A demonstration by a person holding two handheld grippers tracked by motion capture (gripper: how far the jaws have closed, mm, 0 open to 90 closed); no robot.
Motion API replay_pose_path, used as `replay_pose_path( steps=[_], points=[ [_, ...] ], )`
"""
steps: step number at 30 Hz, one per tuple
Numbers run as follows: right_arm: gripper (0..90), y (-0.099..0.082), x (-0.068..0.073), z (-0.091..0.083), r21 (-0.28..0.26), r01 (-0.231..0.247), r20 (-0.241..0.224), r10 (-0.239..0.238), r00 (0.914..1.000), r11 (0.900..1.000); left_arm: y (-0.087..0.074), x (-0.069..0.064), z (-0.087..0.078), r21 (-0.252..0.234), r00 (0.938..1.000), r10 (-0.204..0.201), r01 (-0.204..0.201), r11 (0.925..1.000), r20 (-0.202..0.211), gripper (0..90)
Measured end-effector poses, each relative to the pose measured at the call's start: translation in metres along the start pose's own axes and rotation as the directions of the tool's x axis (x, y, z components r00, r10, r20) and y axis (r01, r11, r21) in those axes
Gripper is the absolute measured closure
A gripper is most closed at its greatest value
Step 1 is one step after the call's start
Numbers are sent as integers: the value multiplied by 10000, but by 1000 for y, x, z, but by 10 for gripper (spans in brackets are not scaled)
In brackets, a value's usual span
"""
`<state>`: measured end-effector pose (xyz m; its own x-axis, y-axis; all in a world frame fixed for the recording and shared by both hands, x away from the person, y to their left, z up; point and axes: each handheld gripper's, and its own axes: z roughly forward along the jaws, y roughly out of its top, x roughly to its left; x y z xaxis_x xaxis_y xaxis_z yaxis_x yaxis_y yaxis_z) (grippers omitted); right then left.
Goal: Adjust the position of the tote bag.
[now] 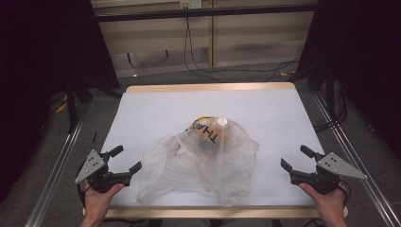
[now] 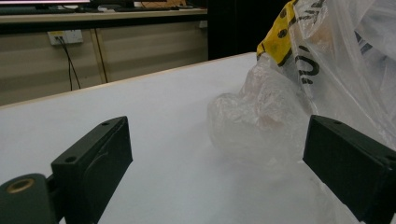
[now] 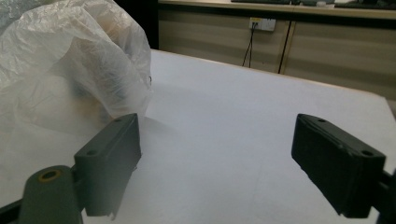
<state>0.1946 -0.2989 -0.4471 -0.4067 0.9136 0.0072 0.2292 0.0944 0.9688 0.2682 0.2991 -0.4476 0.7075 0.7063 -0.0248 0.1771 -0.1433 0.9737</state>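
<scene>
The left gripper (image 1: 124, 158) is held by the person's left hand (image 1: 98, 201) at the near left of the white table (image 1: 265, 113). Its jaws stand wide apart with nothing between them. In the left gripper view the same gripper (image 2: 217, 163) points across the bare table surface (image 2: 154, 116), and the plastic bag (image 2: 289, 112) lies ahead and to the right of its jaws, reaching behind the right one.

The right gripper (image 1: 295, 157) is held by the person's right hand (image 1: 328, 203) at the near right of the table. Its jaws are likewise spread wide and grip nothing. In the right gripper view the gripper (image 3: 215, 158) faces open table (image 3: 261, 121), with the bag (image 3: 65, 65) ahead and to the left of its jaws.

The plastic bag (image 1: 198, 163) is translucent, crumpled, and lies between the two grippers, closer to the left one and apart from the right one. Contact with the left gripper cannot be determined. Dark lettering and a yellow patch show through the bag's upper part. A small white cap (image 1: 222, 121) sits at the bag's top, on the side away from both grippers. The contents are otherwise too obscured to identify.
</scene>
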Motion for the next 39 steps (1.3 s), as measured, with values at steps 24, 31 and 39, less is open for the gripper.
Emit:
replay_pose_path(
  steps=[24, 31, 39],
  points=[
    [522, 17, 40, -10, 1016, 333, -2538, -64, 9672, 9943, 10, -14, -15, 575, 9985, 381, -404, 9975, 405, 370],
    [623, 18, 68, -9, 1293, 1005, -3566, -483, 9330, 9865, 9, -25, -23, 698, 9957, 255, -317, 9971, 892, 435],
    [739, 17, 89, -5, 1423, 1399, -4554, -607, 8882, 9799, 10, -36, -22, 913, 9930, 190, -298, 9954, 1167, 491]
  ],
)
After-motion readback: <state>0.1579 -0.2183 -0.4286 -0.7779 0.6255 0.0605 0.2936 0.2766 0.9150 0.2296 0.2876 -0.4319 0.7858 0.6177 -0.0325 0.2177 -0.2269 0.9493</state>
